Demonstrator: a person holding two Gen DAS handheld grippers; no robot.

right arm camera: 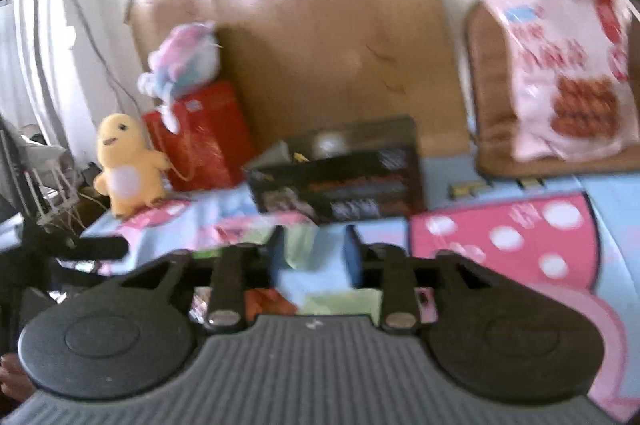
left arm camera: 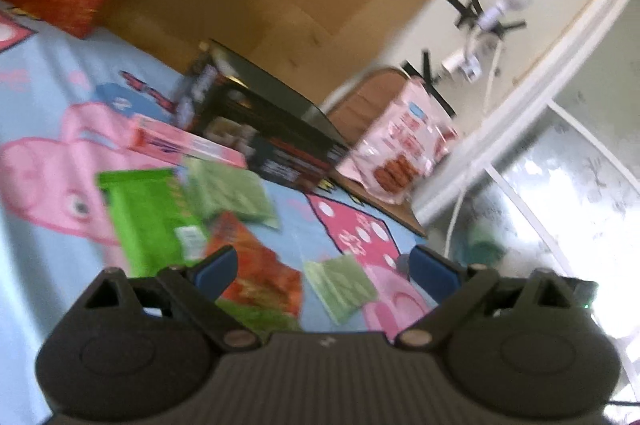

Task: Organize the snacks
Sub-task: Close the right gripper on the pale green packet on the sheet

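Headboard (right arm camera: pixel 320 37) glossy wood; bedsheet (left arm camera: pixel 48 97) matt printed cloth; green snack packet (left arm camera: pixel 148 221) shiny plastic; yellow toy (right arm camera: pixel 128 165) plush.

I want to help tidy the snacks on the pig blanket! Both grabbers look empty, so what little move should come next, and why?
Probably lower the left gripper onto the small pale green packet lying right between its open fingers. Both grippers hold nothing, loose packets are scattered on the blanket, and the open black box behind them looks like the place to put them. The pictures are blurry, so this is a guess.
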